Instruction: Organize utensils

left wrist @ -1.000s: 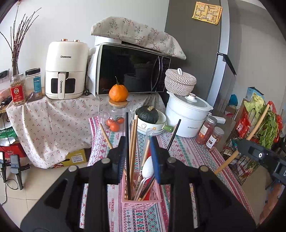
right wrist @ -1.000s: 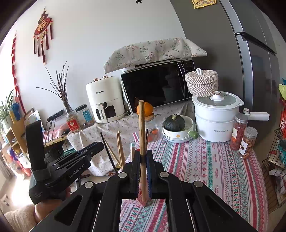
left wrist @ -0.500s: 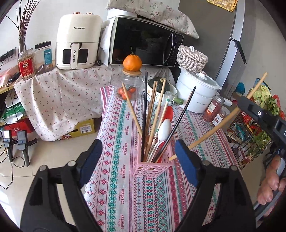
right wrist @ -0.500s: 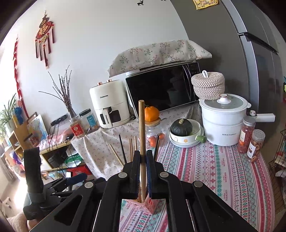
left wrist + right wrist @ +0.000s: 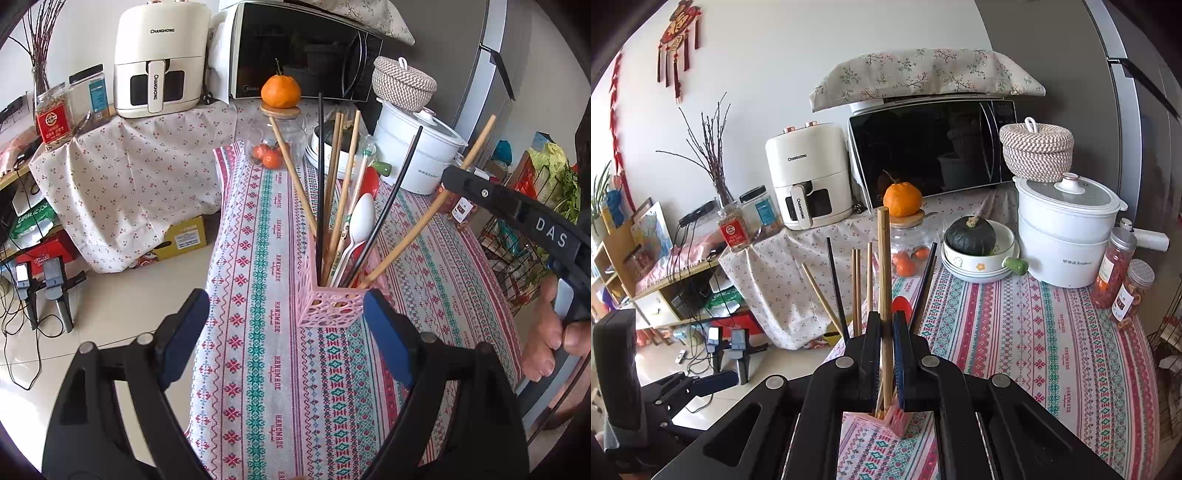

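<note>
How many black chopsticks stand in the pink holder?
2. The upright black chopstick stands left in the pink holder; the leaning black chopstick tilts right. None seems hidden.

Bright, even daylight; sharp focus, fisheye bending and dark corners.

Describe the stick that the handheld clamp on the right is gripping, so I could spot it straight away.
Find the table with the striped patterned cloth, then the pink lattice holder standing on it, full of chopsticks and spoons. The wooden stick leans out of its right corner, pinched by the right gripper. It is thicker and longer than the thin chopsticks beside it.
</note>
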The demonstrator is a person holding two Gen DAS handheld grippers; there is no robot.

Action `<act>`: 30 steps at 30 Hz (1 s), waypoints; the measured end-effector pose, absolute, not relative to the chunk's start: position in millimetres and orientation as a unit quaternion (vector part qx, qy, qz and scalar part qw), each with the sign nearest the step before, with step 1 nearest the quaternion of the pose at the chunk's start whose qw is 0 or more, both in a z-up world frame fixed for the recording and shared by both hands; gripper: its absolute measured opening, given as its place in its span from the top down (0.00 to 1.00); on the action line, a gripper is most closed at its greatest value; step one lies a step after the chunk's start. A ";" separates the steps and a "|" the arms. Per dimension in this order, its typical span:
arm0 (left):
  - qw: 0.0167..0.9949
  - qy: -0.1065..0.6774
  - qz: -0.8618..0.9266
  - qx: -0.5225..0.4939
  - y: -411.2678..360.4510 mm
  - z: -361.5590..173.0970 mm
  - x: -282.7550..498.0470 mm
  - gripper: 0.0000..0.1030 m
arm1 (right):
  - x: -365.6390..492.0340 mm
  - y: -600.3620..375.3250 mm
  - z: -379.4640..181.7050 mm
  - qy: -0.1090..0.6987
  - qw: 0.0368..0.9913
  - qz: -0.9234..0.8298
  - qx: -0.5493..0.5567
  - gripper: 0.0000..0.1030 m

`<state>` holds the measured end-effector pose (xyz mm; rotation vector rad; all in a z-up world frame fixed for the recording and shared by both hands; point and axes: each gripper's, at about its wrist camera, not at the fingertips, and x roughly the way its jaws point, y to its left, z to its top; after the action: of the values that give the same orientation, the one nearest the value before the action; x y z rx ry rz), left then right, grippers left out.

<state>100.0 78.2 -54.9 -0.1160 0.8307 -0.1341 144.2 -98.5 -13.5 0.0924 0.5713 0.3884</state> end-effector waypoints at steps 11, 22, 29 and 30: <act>0.910 0.406 -0.056 -0.063 72.3 -51.6 92.3 0.11 | 131.8 -119.3 -10.3 0.279 0.940 0.185 0.060 0.38; 0.928 0.370 0.006 -0.035 52.8 -24.5 46.1 0.01 | 77.7 -166.8 -4.3 0.335 0.937 0.102 0.020 0.03; 0.939 0.343 0.006 -0.025 36.4 -5.4 13.6 0.01 | 28.9 -190.0 4.8 0.335 0.941 0.049 0.001 0.00; 0.940 0.339 0.004 -0.026 33.7 -2.8 10.3 0.01 | 23.9 -191.7 5.2 0.335 0.941 0.044 -0.001 0.00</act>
<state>10.3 33.7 -2.8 -0.0524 0.6924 0.0080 23.9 -191.7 5.2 -0.0031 0.6839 0.0896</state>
